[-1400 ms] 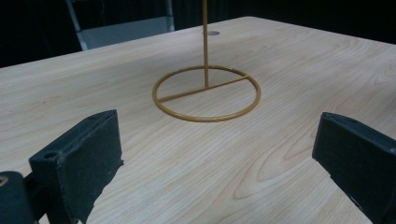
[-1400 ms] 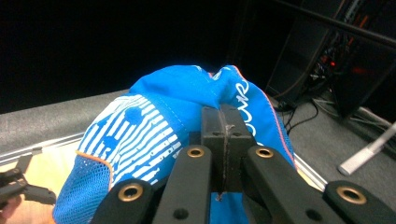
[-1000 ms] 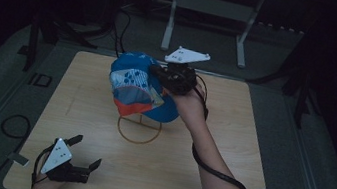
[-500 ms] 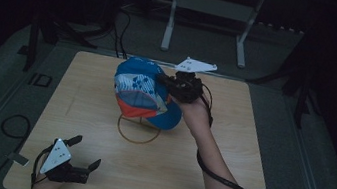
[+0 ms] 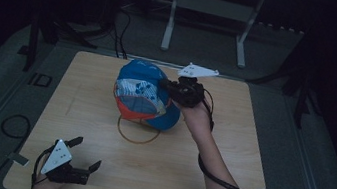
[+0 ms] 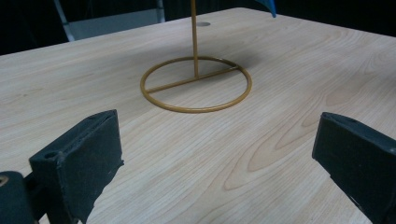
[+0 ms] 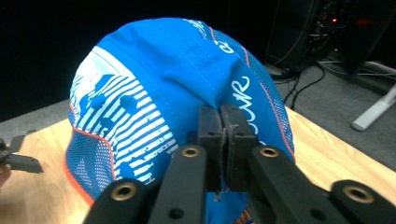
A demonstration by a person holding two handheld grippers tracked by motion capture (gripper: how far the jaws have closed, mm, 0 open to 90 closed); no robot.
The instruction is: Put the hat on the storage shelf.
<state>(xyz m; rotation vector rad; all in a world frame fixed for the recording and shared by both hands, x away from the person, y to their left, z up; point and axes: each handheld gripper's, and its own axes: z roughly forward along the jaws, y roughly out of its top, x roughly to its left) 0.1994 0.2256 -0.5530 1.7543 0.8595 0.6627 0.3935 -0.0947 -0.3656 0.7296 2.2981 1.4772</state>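
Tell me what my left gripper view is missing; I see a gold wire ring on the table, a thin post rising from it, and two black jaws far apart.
Observer: In the high view a blue cap sits over the stand, above that ring.
Operator: Say who has the cap.
Observer: The right gripper does; its view shows both jaws pinched shut on a fold of blue fabric.
Operator: Say where my left gripper sits.
Observer: At the near left corner of the table, well apart from the stand; the left gripper holds nothing.
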